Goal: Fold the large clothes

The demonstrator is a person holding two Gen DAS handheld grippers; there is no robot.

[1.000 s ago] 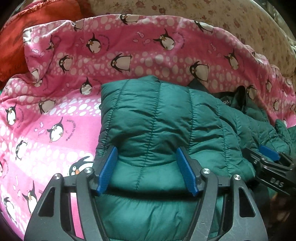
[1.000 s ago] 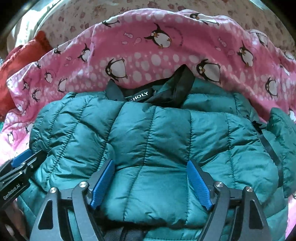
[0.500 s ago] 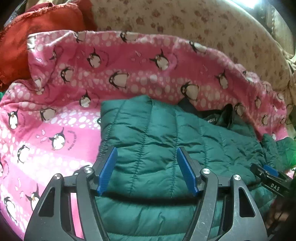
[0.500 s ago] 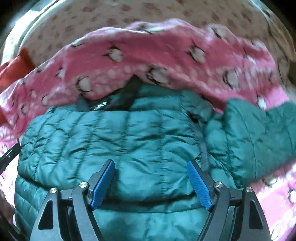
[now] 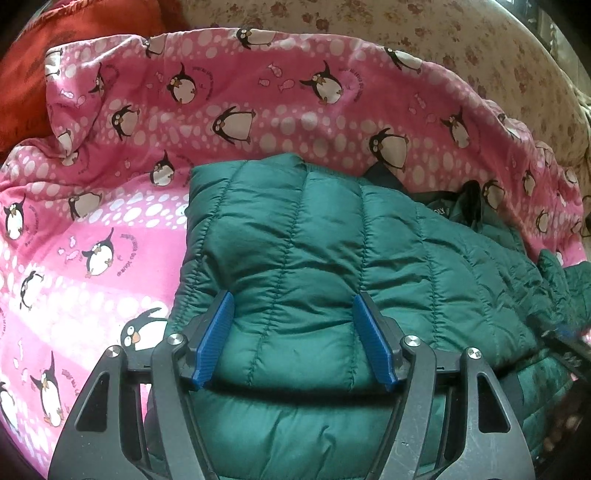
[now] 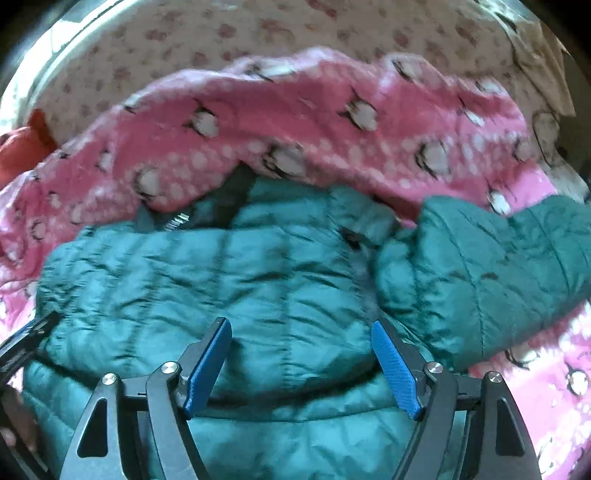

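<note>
A dark green quilted puffer jacket [image 5: 314,251] lies folded on a pink penguin blanket [image 5: 110,206]. My left gripper [image 5: 295,339] is open, its blue pads over the jacket's folded left part, holding nothing. My right gripper [image 6: 301,369] is open over the jacket [image 6: 207,280], holding nothing. A green sleeve [image 6: 487,266] sticks out to the right in the right wrist view. The black collar [image 5: 454,206] shows at the jacket's far edge. The right gripper's tip [image 5: 565,336] shows blurred at the right edge of the left wrist view.
A floral beige sofa back [image 5: 369,33] rises behind the blanket. A red cushion [image 5: 48,48] lies at the far left, also seen in the right wrist view [image 6: 22,151]. The left gripper's tip [image 6: 26,339] shows at the left edge of the right wrist view.
The right gripper has swung to the right, bringing the sleeve into its view. The left gripper pulled back and then came close to the jacket again. Both stayed open.
</note>
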